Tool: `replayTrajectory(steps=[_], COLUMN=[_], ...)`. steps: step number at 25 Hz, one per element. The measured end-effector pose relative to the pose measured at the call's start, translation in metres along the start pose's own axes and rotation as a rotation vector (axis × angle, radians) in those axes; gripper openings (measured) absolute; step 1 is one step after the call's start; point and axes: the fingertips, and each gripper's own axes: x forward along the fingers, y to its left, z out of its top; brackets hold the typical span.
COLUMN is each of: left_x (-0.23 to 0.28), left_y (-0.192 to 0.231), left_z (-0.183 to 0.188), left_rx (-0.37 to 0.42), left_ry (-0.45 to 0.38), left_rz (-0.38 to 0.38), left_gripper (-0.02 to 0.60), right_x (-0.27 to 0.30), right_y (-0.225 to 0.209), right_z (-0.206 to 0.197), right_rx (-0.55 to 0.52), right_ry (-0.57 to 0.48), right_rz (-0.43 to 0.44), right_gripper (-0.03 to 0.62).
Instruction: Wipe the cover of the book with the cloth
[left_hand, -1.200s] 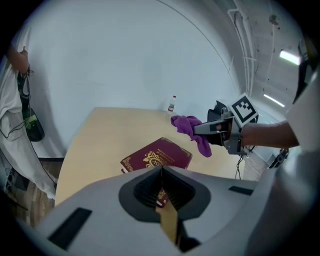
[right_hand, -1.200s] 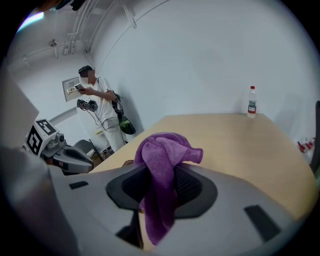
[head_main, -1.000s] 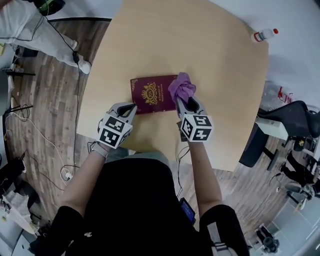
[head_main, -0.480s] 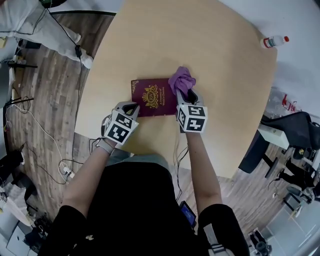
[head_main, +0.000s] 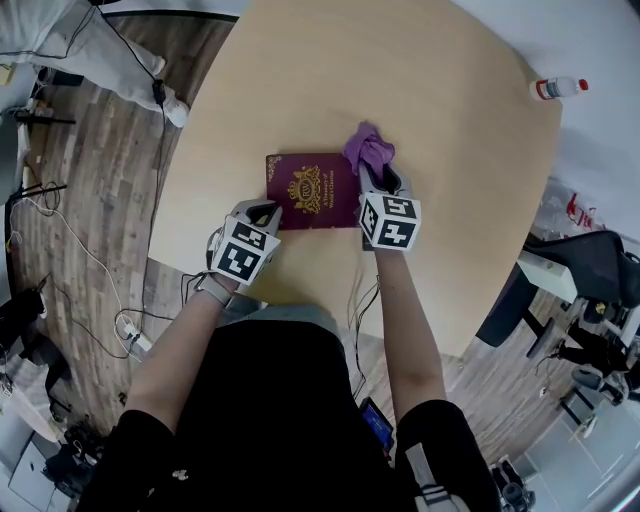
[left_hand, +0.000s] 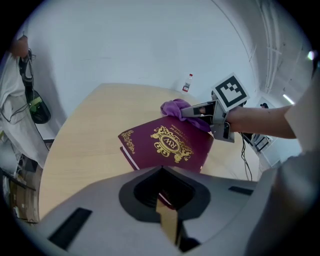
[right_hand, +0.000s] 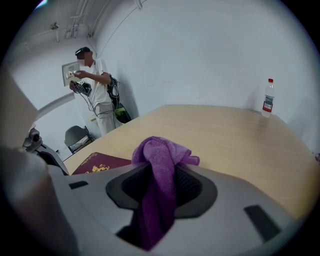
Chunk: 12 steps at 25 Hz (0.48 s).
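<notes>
Right gripper (head_main: 380, 181): jaws clamped on the purple cloth (head_main: 367, 150); the cloth runs down between them and bunches in a wad past the tips; wad sits on the far right corner of the book (head_main: 312, 190), touching the cover.

Left gripper (head_main: 263, 212): jaws drawn in to a narrow slit; the book's near left corner reaches in between them, looks pinched there; tips sit right at that corner in the head view.

Book: maroon cover, gold crest facing up, gold ornament along the spine edge; lies flat on the table (head_main: 430, 80), closer to the person's edge than to the far edge; the two grippers flank it, left at the near left corner, right along the right edge.

Marker cubes: one on each gripper, left cube (head_main: 240, 256) and right cube (head_main: 389, 222), both just short of the book on the person's side.

Further out: light wood round-cornered tabletop; small clear bottle (head_main: 556, 88) with a red cap lying near the far right edge, well apart from the book; wood-plank floor (head_main: 90, 200) to the left with cables (head_main: 60, 260) on it; right gripper view shows a person (right_hand: 96, 85) standing by the wall beyond the table, a grey chair (right_hand: 77, 136) beside them.
</notes>
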Motion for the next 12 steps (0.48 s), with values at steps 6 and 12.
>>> replayTrajectory(steps=[6,12], left_x=[0.001,0.001], left_y=[0.0,-0.002], left_z=[0.001,-0.001], left_rx=[-0.006,0.026], left_ry=[0.03,0.022], left_rz=[0.003,0.027], left_gripper=[0.02,0.02], right_x=[-0.004,-0.02], right_y=[0.001,0.004], right_z=[-0.004,-0.02], right_rx=[0.0,-0.002], right_ry=[-0.015,-0.008], right_rz=[-0.001,-0.001], right_gripper=[0.15,0.15])
